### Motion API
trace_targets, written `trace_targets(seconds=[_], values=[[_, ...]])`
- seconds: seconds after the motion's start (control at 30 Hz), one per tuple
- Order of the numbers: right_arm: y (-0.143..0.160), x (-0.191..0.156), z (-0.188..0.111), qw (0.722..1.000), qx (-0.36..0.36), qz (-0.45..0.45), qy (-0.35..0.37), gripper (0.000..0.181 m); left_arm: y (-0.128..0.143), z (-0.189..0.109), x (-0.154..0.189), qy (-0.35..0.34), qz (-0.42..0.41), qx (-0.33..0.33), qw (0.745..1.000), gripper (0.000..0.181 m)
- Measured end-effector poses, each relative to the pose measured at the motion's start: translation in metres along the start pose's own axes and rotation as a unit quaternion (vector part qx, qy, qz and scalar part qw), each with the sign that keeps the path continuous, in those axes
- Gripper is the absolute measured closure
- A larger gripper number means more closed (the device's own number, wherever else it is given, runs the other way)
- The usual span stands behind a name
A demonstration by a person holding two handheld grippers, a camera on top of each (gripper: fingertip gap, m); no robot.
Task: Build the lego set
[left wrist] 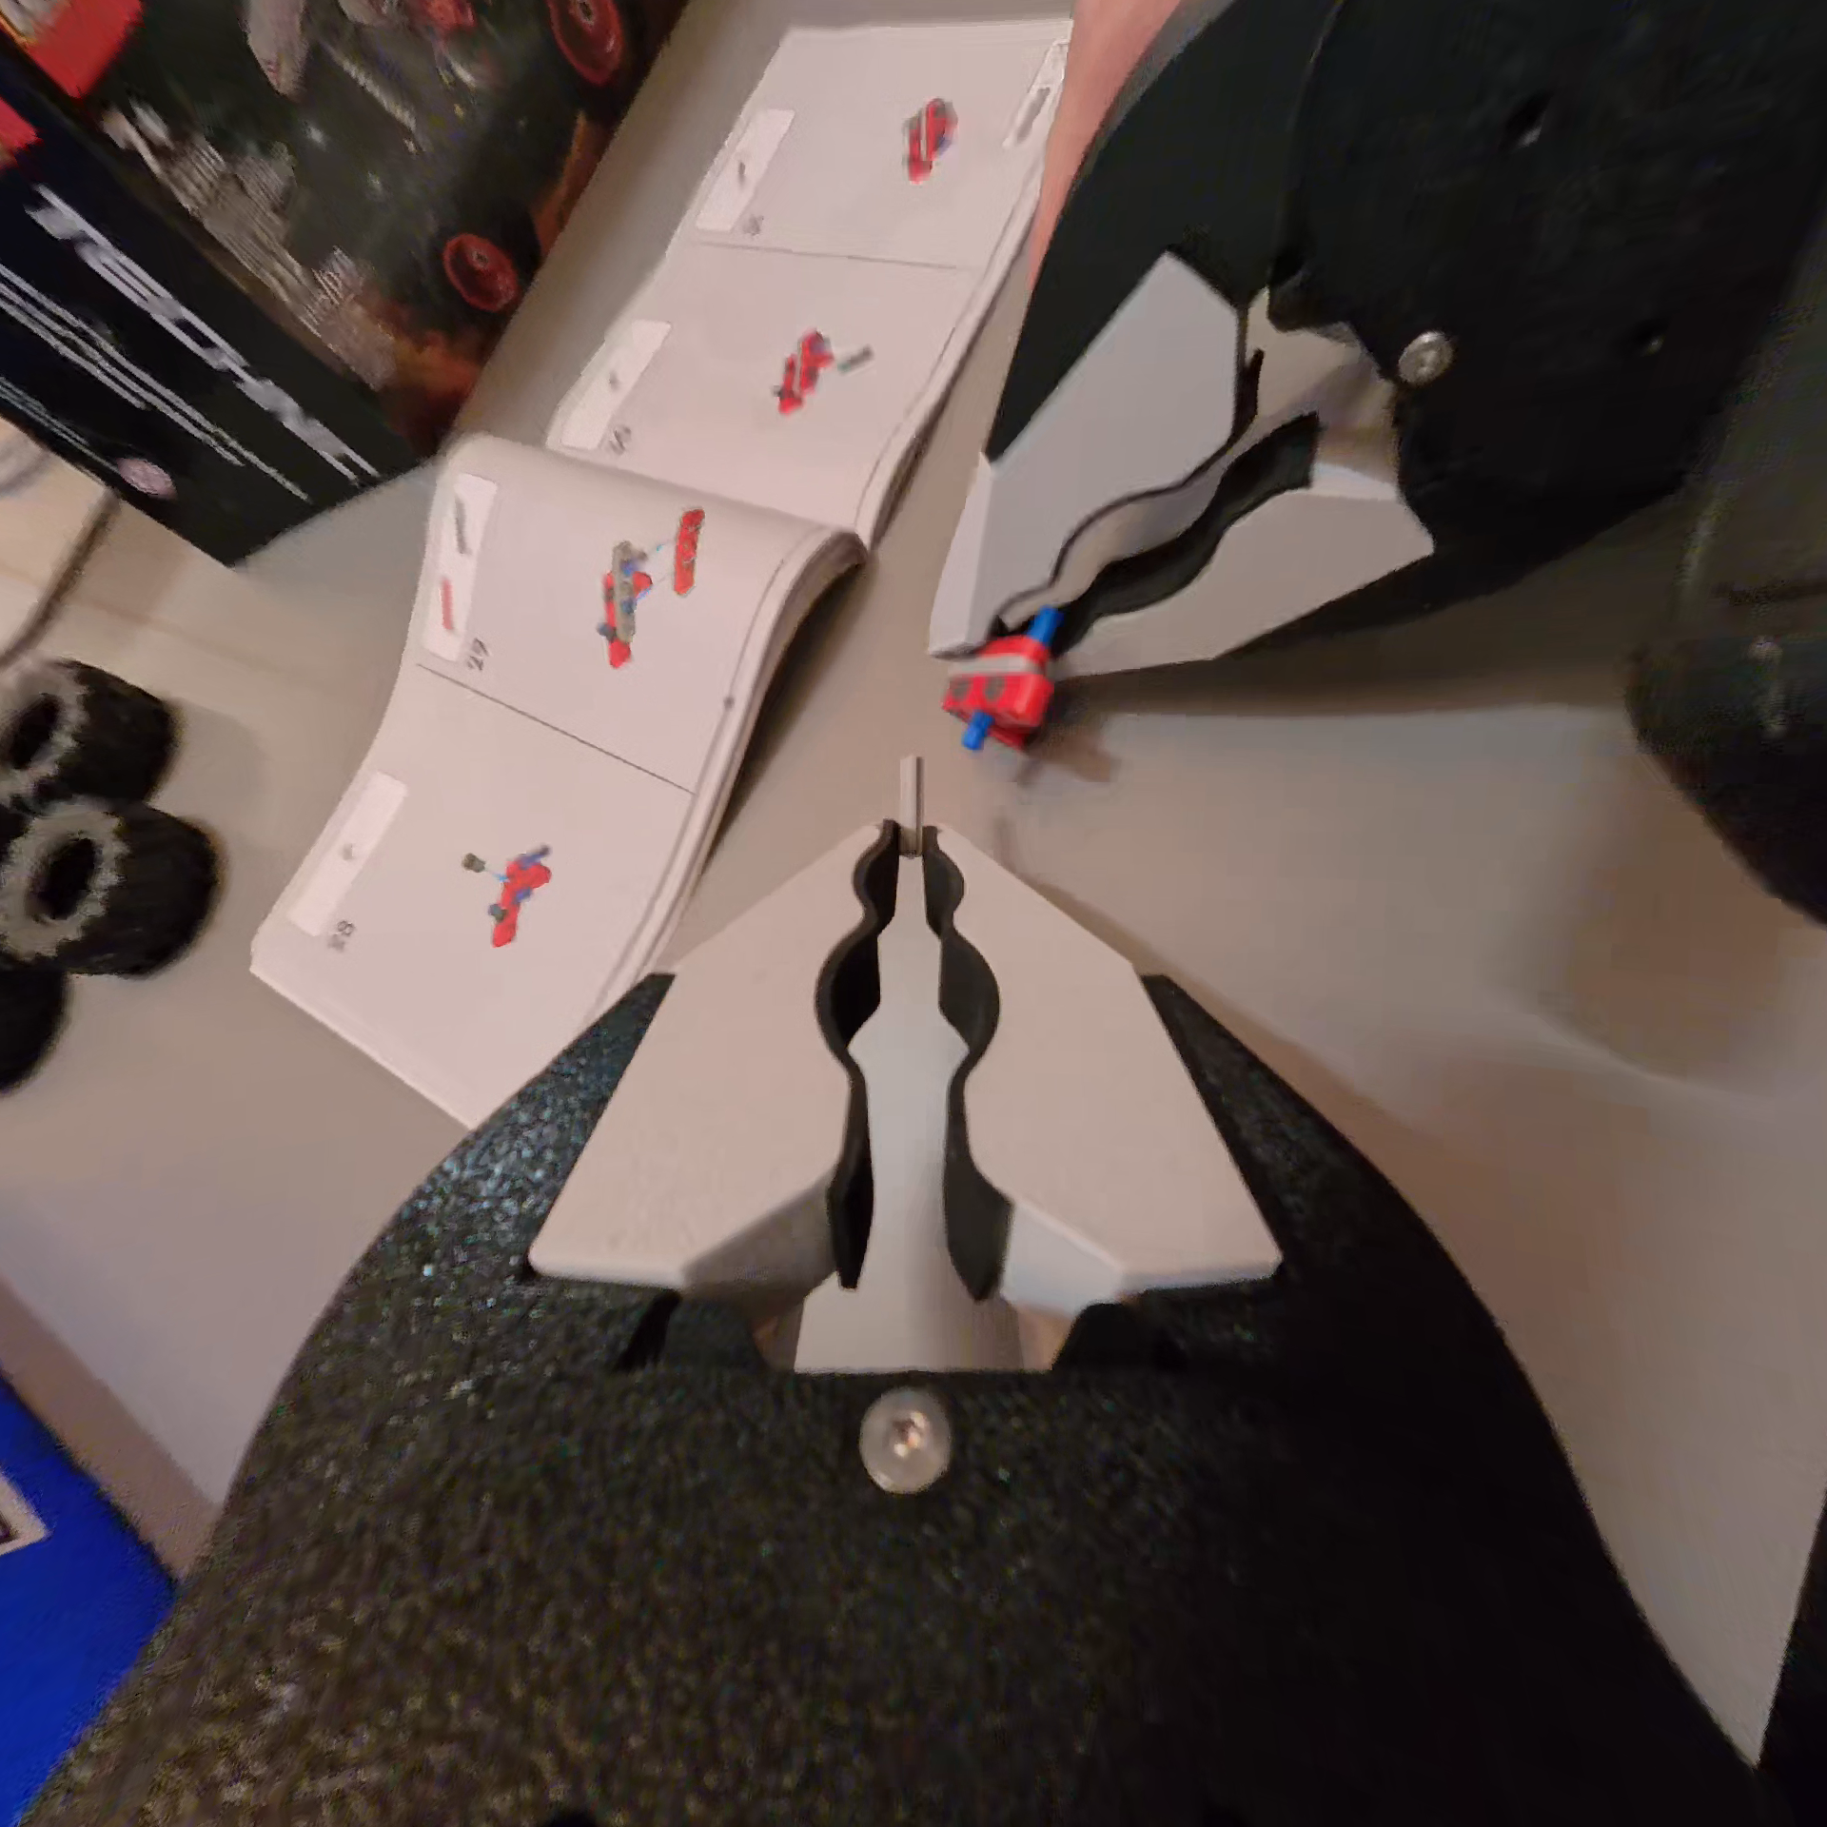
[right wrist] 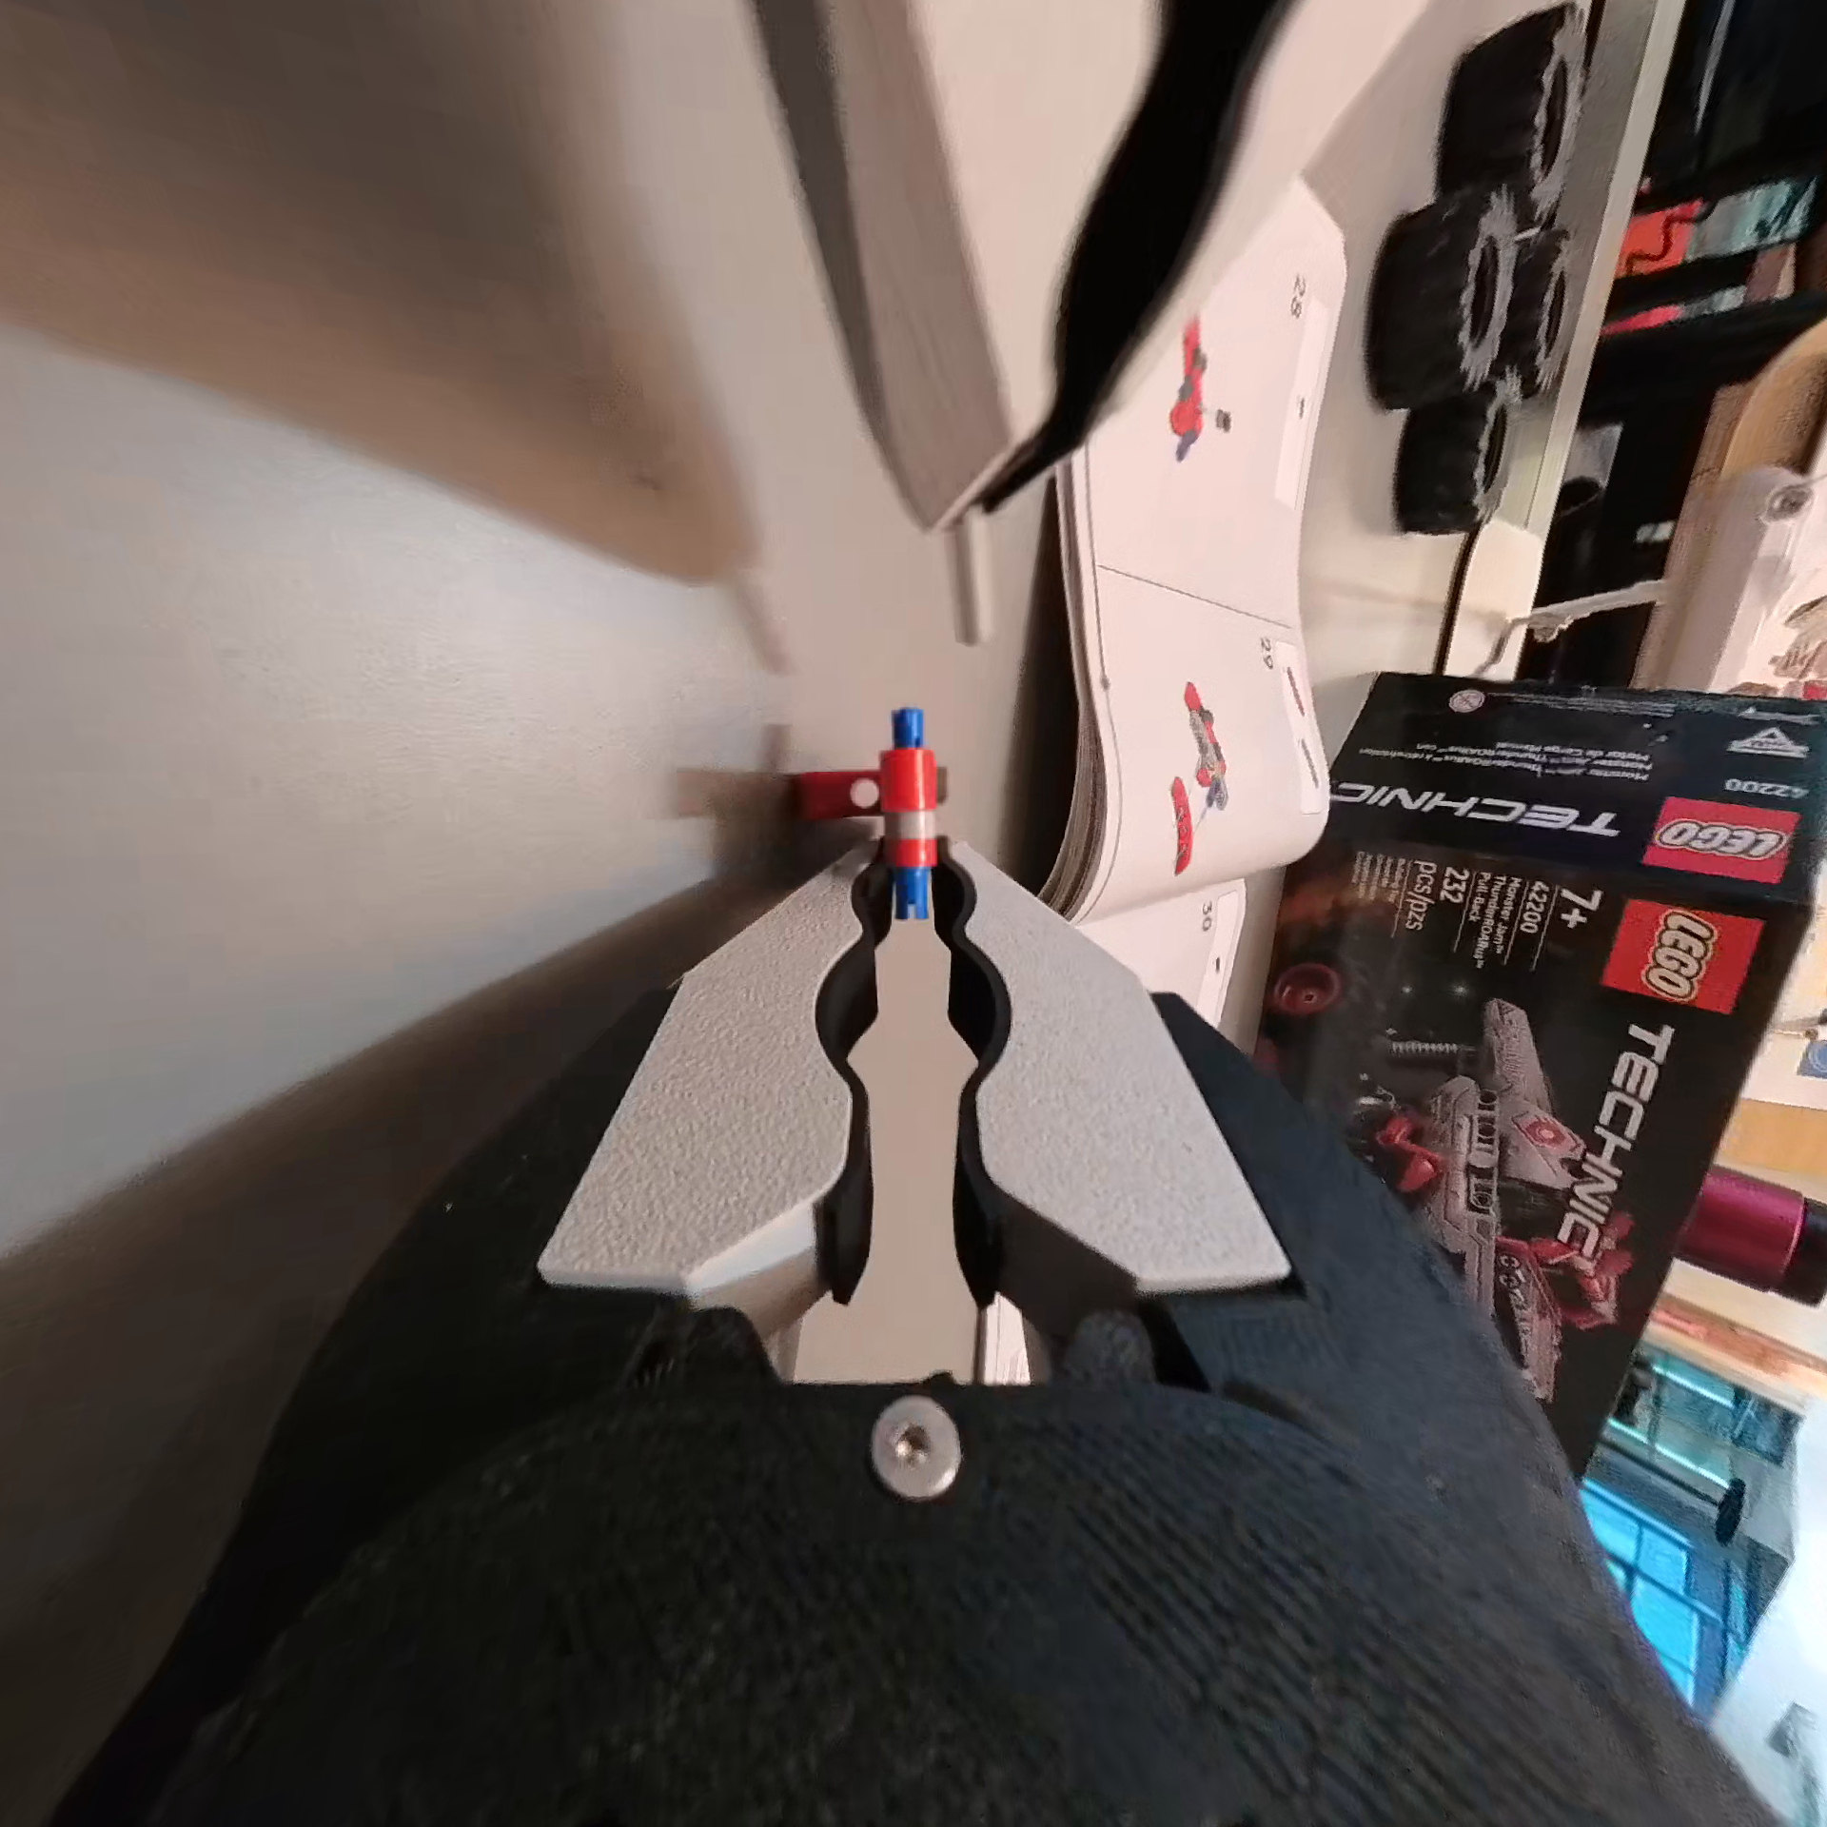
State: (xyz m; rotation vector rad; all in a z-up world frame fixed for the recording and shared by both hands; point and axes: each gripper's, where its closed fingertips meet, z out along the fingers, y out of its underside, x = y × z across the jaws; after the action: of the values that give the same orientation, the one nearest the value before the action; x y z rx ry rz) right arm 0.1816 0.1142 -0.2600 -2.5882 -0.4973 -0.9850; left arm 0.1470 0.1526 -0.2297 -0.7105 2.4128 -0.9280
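My left gripper (left wrist: pixel 910 840) is shut on a thin grey axle piece (left wrist: pixel 911 791) that sticks out past its tips, above the table. My right gripper (right wrist: pixel 908 870) is shut on a small red assembly with blue pins (right wrist: pixel 905 806). In the left wrist view the right gripper (left wrist: pixel 1018 633) comes in from the upper right with that red assembly (left wrist: pixel 999 692) at its tips, just beyond and right of the axle. In the right wrist view the left gripper (right wrist: pixel 954 514) shows blurred at the top with the axle (right wrist: pixel 969 583) pointing down.
An open instruction booklet (left wrist: pixel 554 751) lies left of the grippers. The black set box (left wrist: pixel 247 247) stands at the back left, also in the right wrist view (right wrist: pixel 1542 1008). Several black tyres (left wrist: pixel 89 880) sit at the left edge. A blue object (left wrist: pixel 59 1582) lies at the lower left. My right fingertips sit around 7 cm from my left ones. My left tips are roughly 25 cm from the blue object (left wrist: pixel 59 1582).
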Motion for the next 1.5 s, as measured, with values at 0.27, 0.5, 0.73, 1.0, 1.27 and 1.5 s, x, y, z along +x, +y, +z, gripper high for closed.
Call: trace_targets(seconds=[0.27,0.5,0.73,1.0,1.27,1.5], values=[[-0.007,0.006,0.001,0.999,-0.02,-0.026,0.018,0.176,-0.021,-0.015,0.002,0.015,-0.04,0.053,0.998,0.18],[-0.013,0.006,0.0,0.999,-0.011,-0.03,0.024,0.176,-0.021,-0.006,0.018,0.088,-0.051,0.083,0.991,0.18],[-0.016,0.008,-0.006,1.0,0.006,-0.024,0.013,0.176,0.002,0.005,0.005,0.025,-0.03,0.005,0.999,0.18],[-0.034,0.008,-0.007,0.989,0.131,0.057,-0.039,0.174,0.021,0.008,-0.012,0.007,-0.074,-0.01,0.997,0.18],[-0.041,0.012,-0.014,0.944,0.249,0.187,-0.108,0.16,0.024,0.008,-0.016,0.009,-0.086,-0.005,0.996,0.18],[-0.04,0.009,-0.005,0.954,0.253,0.15,-0.056,0.166,0.021,0.004,-0.02,0.001,-0.083,0.005,0.997,0.18]])
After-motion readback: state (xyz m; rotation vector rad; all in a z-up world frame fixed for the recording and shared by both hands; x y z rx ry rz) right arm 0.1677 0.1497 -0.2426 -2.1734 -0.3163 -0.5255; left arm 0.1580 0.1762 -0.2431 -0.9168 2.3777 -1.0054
